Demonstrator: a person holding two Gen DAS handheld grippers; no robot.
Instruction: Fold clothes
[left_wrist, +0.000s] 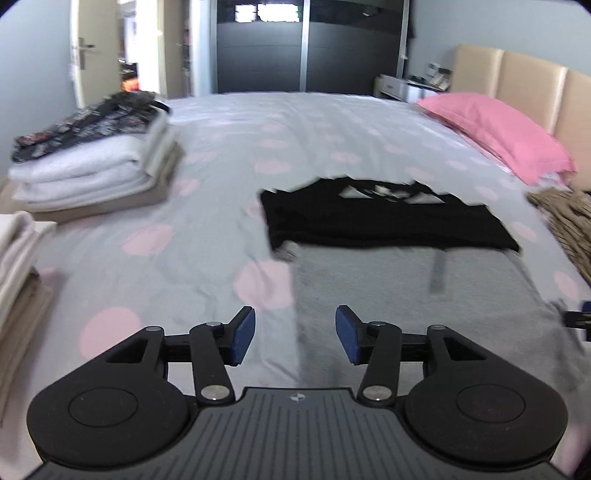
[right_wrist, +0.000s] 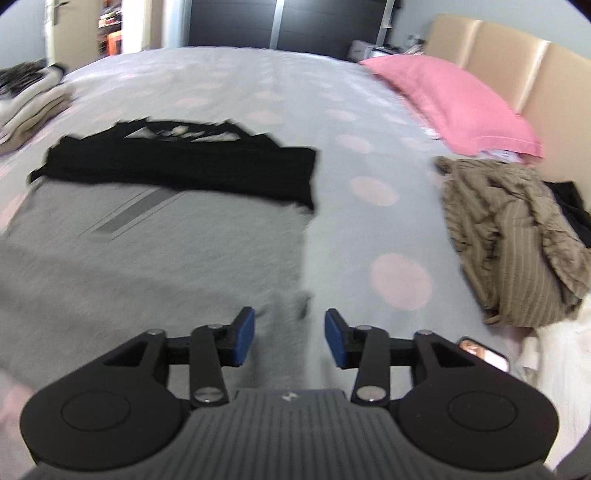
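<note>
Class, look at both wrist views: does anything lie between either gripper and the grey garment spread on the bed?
Nothing visible does. The left gripper and right gripper, jaws open, hang over the grey garment. The black garment only covers its far end.

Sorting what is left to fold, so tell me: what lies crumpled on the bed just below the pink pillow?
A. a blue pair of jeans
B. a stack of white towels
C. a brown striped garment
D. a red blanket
C: a crumpled brown striped garment lies on the bed just below the pink pillow.
</note>
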